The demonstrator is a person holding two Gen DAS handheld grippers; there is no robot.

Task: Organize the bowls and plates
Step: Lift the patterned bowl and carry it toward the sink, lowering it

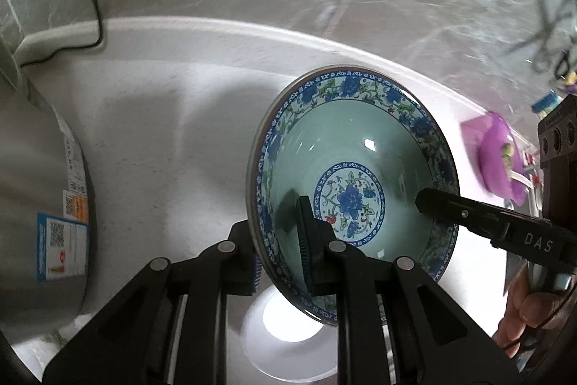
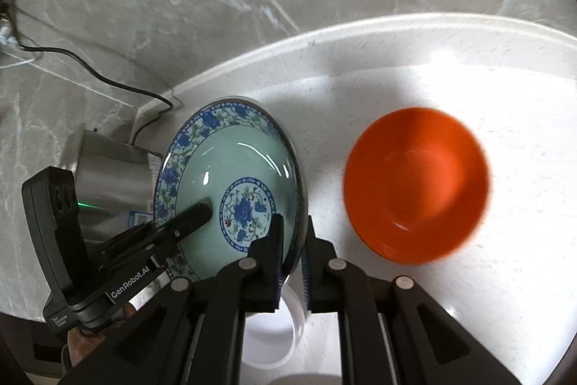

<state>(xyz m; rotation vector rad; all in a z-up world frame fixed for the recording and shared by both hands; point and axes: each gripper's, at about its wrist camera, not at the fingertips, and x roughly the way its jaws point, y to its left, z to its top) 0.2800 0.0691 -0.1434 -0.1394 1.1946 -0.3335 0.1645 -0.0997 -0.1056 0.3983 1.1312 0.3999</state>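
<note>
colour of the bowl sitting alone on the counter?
Plain orange bowl, no pattern; shows only in the right wrist view.

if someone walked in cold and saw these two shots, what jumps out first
The blue-and-green floral bowl grabs the eye: it hangs tilted above the white counter, its rim pinched on opposite sides by the left gripper and the right gripper. Next comes the bright orange bowl, sitting on the counter to the right of it in the right wrist view. A white dish lies just beneath the lifted bowl.
</note>
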